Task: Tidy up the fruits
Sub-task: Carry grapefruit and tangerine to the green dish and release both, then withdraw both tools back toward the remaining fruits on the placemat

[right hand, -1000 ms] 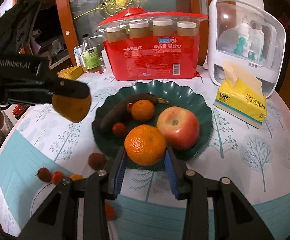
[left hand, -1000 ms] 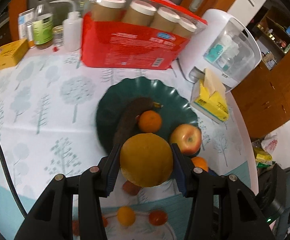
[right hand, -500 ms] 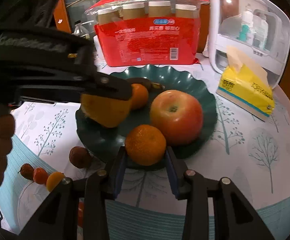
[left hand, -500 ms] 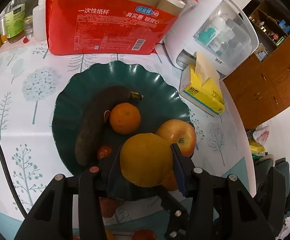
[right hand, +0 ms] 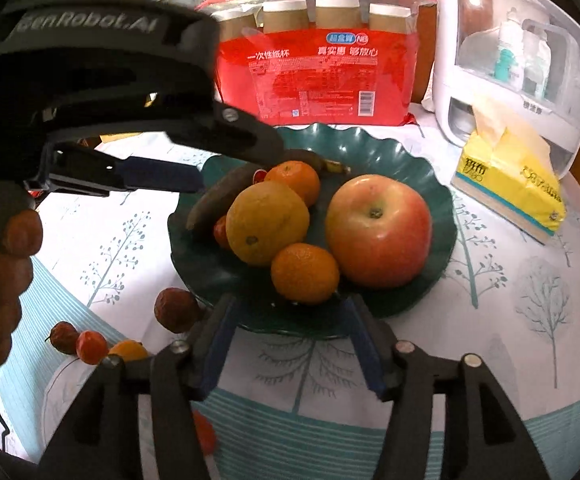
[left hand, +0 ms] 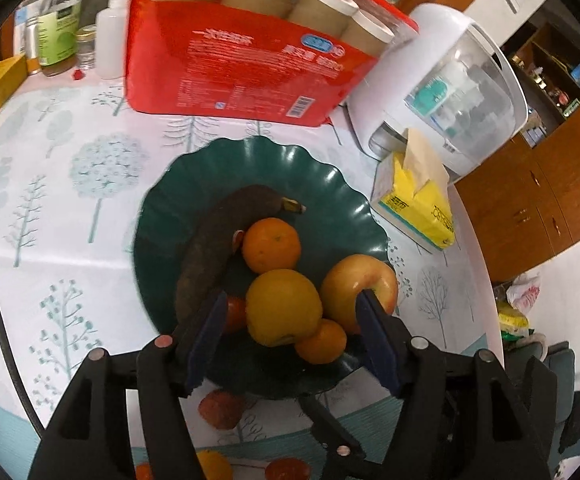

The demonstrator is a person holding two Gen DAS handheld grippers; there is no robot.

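Note:
A dark green scalloped plate holds a dark banana, a large yellow-orange orange, two small mandarins, a red apple and a small red fruit. My left gripper is open, its fingers on either side of the orange, which rests on the plate. My right gripper is open at the plate's near rim, just behind the near mandarin.
Loose small fruits lie on the tablecloth: a brown lychee, red and orange ones. Behind the plate stand a red paper-cup pack, a white appliance, a yellow tissue pack and bottles.
My left gripper opened and let the orange down onto the plate. My right gripper opened and left the mandarin on the plate, then drew back a little.

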